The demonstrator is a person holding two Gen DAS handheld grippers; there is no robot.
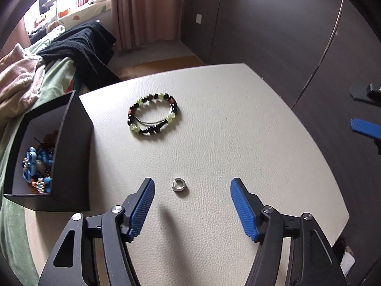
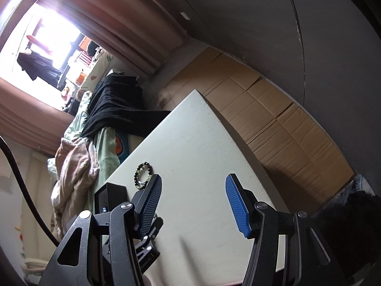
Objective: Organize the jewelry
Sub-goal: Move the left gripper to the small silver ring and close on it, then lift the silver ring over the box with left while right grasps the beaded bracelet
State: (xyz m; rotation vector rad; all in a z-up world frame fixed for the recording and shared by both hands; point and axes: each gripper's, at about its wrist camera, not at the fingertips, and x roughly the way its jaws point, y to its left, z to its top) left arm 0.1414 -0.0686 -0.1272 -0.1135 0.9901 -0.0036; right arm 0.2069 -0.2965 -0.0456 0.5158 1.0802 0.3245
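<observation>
Left gripper: my left gripper [image 1: 192, 184] with its blue ridged pads [image 1: 142, 207] is spread wide over the table. Nothing is pinched in it.
Small ring: the little silver metal ring [image 1: 179, 185] lies flat on the table, in the gap between my left pads. Neither pad touches it.
Bracelets: the round bracelet of black, green and red beads [image 1: 154, 112] lies farther out on the table, well apart from the ring. A thin silver bangle [image 1: 152, 119] rests inside it.
Box: the open black cardboard box [image 1: 71, 147] stands at the left edge of the table. I see blue beaded jewelry [image 1: 35, 164] already inside.
Right gripper: my right gripper [image 2: 194, 181] is open about halfway and holds nothing. It hangs over a bare part of the table, off to the right of the bracelets.
Table: the cream table top with a bumpy leather look [image 1: 238, 143] sits beside a bed with a green sheet [image 1: 14, 214] and a black blanket [image 1: 81, 47].
</observation>
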